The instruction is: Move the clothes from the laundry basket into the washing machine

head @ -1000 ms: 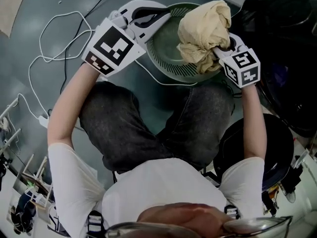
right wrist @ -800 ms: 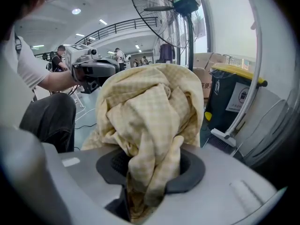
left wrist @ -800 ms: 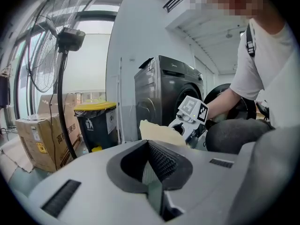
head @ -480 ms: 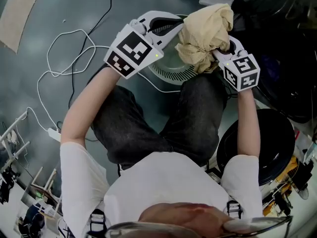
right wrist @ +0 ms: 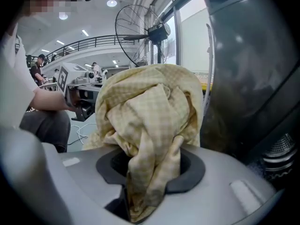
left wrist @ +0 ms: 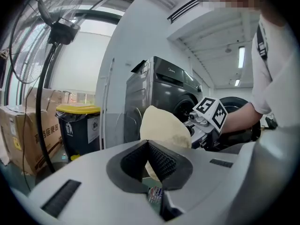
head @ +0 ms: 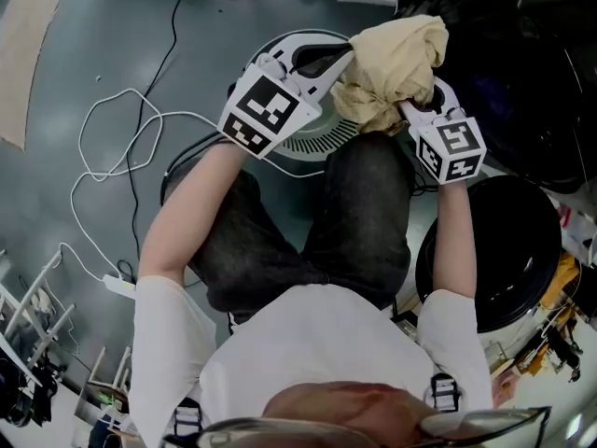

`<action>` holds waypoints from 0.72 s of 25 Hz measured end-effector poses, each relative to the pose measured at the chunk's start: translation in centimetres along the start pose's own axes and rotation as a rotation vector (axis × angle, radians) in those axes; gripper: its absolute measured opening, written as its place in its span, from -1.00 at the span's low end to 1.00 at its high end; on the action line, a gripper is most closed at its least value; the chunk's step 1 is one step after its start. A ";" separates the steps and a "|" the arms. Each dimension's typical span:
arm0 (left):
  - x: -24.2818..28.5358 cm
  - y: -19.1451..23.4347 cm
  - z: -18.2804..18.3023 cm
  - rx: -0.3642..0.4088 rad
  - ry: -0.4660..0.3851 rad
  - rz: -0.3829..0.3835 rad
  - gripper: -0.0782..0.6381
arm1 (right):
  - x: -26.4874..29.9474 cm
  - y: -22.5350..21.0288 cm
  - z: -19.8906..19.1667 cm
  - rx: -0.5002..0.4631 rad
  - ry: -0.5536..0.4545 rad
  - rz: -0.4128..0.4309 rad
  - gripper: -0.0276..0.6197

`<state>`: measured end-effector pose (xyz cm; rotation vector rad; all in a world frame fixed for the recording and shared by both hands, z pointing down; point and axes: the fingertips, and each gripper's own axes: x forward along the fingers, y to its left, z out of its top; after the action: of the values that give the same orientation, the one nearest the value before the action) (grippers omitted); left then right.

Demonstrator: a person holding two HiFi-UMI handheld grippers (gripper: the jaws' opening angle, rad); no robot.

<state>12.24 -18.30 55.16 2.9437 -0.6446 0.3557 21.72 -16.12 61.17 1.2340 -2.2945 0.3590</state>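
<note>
A crumpled pale yellow checked cloth [head: 392, 59] hangs bunched in my right gripper [head: 412, 96], whose jaws are shut on its lower folds. In the right gripper view the cloth [right wrist: 150, 111] fills the middle and spills out between the pads. My left gripper [head: 338, 54] is just left of the cloth, shut with nothing between its pads [left wrist: 157, 161]. The green ribbed laundry basket [head: 312, 143] lies below both grippers, mostly hidden by them. The dark grey washing machine [left wrist: 161, 90] stands ahead, with its dark opening [head: 527, 91] to the right of the cloth.
The washer's round black door [head: 499, 259] hangs open at the lower right, beside my right arm. White cables [head: 121, 147] loop over the grey floor on the left. A yellow-lidded bin [left wrist: 77, 125], cardboard boxes [left wrist: 18, 130] and a standing fan [left wrist: 49, 29] stand left of the machine.
Both grippers have risen off the basket and moved toward the washing machine, the right one carrying the yellow cloth. Less of the basket shows under them.
</note>
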 end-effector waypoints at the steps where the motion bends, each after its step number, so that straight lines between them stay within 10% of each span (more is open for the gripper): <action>1: 0.4 -0.3 0.0 0.002 -0.008 -0.016 -0.76 | -0.5 -0.3 -0.3 0.010 -0.004 -0.016 -0.38; 18: 5.7 -5.9 -1.3 0.050 -0.017 -0.237 -0.76 | -11.5 -8.5 -6.9 0.203 -0.034 -0.376 -0.38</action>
<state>19.47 -15.05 57.47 3.0287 -0.2871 0.3270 36.21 -9.65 60.59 1.7458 -2.0304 0.4421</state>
